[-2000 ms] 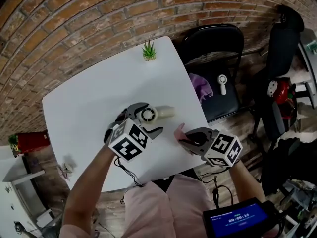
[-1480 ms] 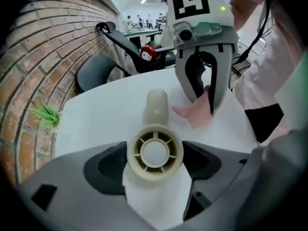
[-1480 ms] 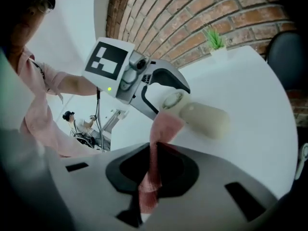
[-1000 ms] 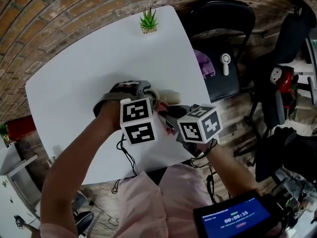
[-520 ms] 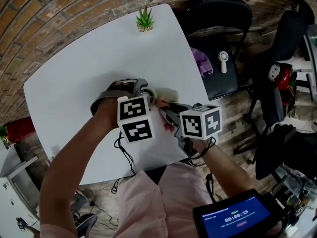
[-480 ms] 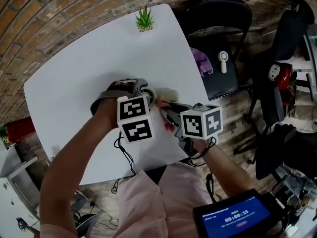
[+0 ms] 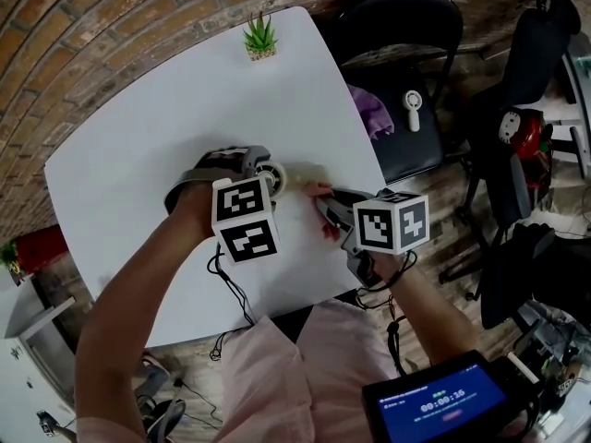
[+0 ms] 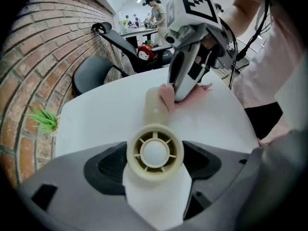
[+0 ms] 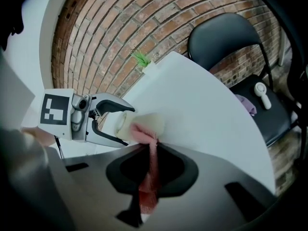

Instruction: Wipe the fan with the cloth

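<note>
Basically, left gripper (image 7: 263,175) was clamped on the round head of the small cream plastic handheld fan (image 8: 154,152), which lay on the white square table (image 7: 138,183); likely bracing it. Right gripper (image 7: 331,212) was pinched on the pink cloth (image 9: 143,133), bunched end touching the fan's handle, probably mid-wipe. Farther off, small green potted plant (image 7: 258,40) stood well apart.

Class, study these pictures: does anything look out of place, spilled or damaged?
Nothing is spilled or broken. One oddity: a spare white fan and a purple cloth lie on the chair seat, not on the table.
</note>
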### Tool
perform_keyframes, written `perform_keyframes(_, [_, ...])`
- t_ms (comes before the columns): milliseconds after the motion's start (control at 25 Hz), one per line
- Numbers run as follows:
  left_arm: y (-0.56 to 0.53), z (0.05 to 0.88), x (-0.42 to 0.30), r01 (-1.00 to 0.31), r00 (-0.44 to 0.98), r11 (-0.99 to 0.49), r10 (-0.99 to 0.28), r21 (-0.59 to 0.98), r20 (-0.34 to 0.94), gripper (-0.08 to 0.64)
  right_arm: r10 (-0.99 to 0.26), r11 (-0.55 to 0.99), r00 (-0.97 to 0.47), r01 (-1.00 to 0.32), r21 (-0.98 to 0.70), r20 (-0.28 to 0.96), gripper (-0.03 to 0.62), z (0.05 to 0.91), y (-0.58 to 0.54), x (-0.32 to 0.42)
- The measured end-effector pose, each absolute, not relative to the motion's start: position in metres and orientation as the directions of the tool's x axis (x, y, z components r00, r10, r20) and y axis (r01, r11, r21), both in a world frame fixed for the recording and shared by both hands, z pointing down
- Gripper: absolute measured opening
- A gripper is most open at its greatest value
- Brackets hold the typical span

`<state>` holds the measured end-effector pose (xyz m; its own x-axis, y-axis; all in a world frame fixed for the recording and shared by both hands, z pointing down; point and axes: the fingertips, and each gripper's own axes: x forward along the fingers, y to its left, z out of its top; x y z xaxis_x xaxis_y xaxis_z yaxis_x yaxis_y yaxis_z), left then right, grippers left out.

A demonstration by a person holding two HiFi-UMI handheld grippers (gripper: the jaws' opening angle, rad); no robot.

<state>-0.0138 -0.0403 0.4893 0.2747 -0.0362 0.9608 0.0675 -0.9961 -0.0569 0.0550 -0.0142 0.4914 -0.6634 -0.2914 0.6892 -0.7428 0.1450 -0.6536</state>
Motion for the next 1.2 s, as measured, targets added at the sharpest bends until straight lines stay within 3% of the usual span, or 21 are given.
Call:
perform_keyframes(400, [-0.035,0.491,-0.014,0.153,0.242,-0.986,-0.025,-0.063,0.970,0.364,-0.331,0.121,-0.626,-0.771,-0.626,0.707,0.031,0.490,-0.026,0.091])
perform_keyframes(600, [-0.024,0.490,-0.009,0.338,0.228,-0.938,0.005,-0.075,0.974,0.365,-0.297,0.407,-0.630,-0.763,-0.502,0.718,0.031,0.473,-0.043,0.102])
perform_keyframes(840, [-0.016,0.492,-0.004,0.554,0.199,-0.827,0.022,-0.094,0.980,0.365,-0.085,0.841,-0.676,-0.442,-0.311,0.732,0.031,0.470,-0.039,0.071])
perform_keyframes(960, [-0.015,0.493,-0.002,0.610,0.179,-0.786,0.014,-0.100,0.984,0.365,0.015,0.916,-0.682,-0.283,-0.283,0.731,0.031,0.474,-0.030,0.051])
perform_keyframes(1200, [-0.013,0.495,-0.002,0.666,0.153,-0.739,-0.004,-0.106,0.988,0.367,0.113,0.964,-0.667,-0.105,-0.244,0.736,0.031,0.482,-0.022,0.028])
